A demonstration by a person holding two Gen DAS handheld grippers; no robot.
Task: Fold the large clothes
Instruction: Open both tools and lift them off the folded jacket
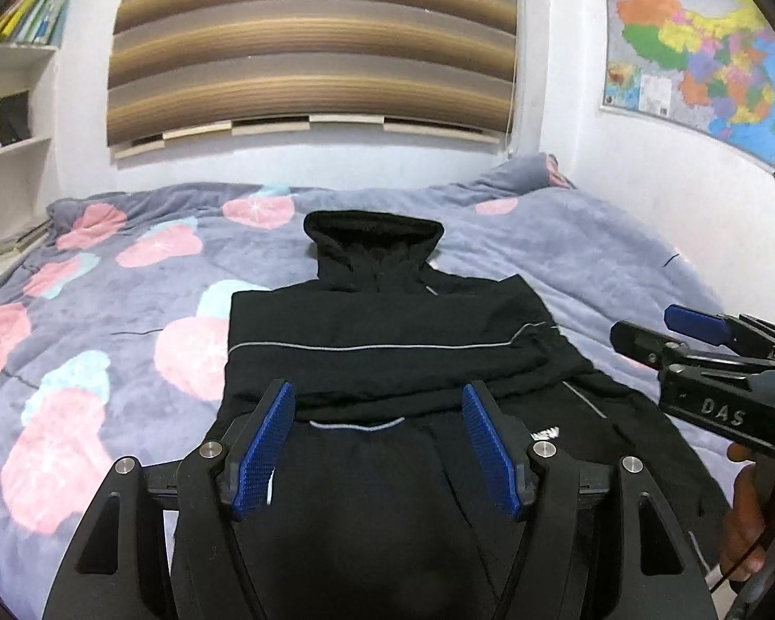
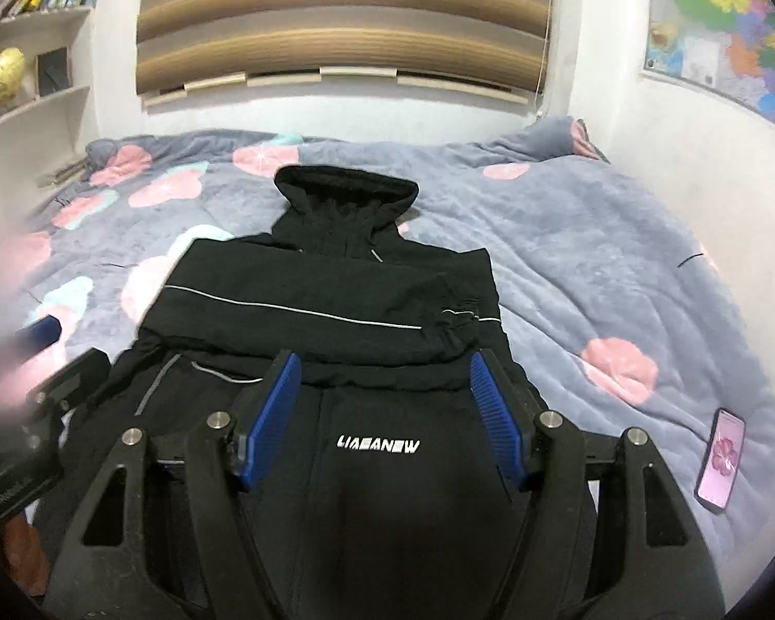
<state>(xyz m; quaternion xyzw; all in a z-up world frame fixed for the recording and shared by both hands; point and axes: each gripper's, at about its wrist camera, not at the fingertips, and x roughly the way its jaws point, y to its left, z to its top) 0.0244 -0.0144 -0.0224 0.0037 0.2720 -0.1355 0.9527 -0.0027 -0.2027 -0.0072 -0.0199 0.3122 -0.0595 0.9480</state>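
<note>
Phone [image 2: 722, 460] on bedspread [image 2: 594, 258]: right wrist view only.

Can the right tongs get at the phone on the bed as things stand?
Probably yes. The right tongs stand open and empty above the jacket, and the phone lies alone on the blanket off to their right, with nothing on it or between them.

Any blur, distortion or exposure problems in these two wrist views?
Left wrist view: strong fisheye bowing of the blind, dark corners, black jacket loses detail, right gripper sharp. Right wrist view: same bowing, left gripper smeared at the left edge, jacket logo and phone crisp.
</note>
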